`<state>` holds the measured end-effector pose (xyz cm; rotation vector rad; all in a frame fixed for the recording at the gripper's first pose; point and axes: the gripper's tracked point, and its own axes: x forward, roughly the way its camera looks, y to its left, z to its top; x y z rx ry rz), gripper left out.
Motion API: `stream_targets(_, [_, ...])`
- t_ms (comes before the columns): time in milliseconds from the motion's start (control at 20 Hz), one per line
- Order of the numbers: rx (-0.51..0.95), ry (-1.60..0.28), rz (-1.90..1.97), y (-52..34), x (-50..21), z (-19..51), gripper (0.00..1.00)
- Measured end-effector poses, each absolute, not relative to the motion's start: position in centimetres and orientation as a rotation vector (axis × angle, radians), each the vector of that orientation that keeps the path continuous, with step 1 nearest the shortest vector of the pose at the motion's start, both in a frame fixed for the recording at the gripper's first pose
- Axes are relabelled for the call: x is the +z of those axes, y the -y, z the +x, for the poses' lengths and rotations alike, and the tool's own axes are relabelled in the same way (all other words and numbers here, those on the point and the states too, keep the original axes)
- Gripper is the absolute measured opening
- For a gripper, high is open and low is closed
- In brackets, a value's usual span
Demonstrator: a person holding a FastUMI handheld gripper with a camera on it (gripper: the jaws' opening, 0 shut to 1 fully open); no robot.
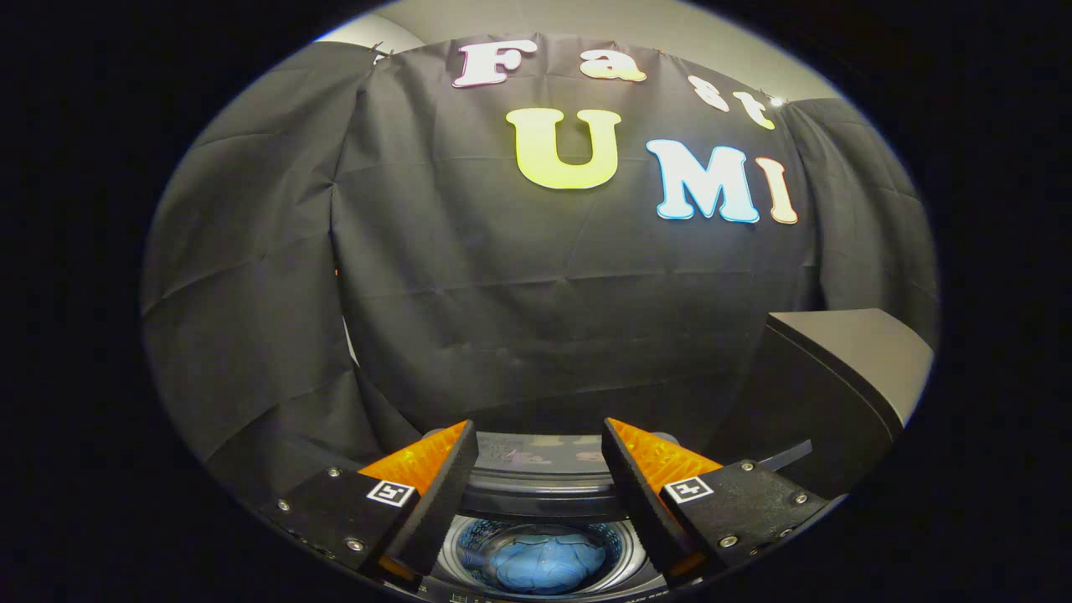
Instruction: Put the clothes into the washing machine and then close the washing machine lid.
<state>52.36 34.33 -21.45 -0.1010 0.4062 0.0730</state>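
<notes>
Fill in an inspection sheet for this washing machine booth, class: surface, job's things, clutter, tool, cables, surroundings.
Surface: washing machine top, lid raised, drum open.
Job's things: blue clothes lying inside the drum, between and below the fingers.
Clutter: nothing seen.
Tool: tool open, empty, fingers apart above the drum.
Cables: nothing seen.
Surroundings: black cloth wall behind; dark box beside the machine.

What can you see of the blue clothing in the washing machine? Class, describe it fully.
The blue clothing looks like soft fabric, crumpled into a rounded heap with folds across its top. It lies inside the washing machine drum, a round tub with a pale rim and perforated wall, below the raised lid. The gripper is open above it, its fingers apart on either side in view and not touching it. Which garment it is cannot be told.
</notes>
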Motion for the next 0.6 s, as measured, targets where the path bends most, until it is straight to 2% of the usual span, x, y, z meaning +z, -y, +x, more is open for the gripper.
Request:
stream_targets(350, [0.134, -0.426, -0.142, -35.5, -24.6, 47.1, 0.93])
stream_targets(600, [0.15, -0.413, -0.14, -36.6, -23.7, 45.4, 0.93])
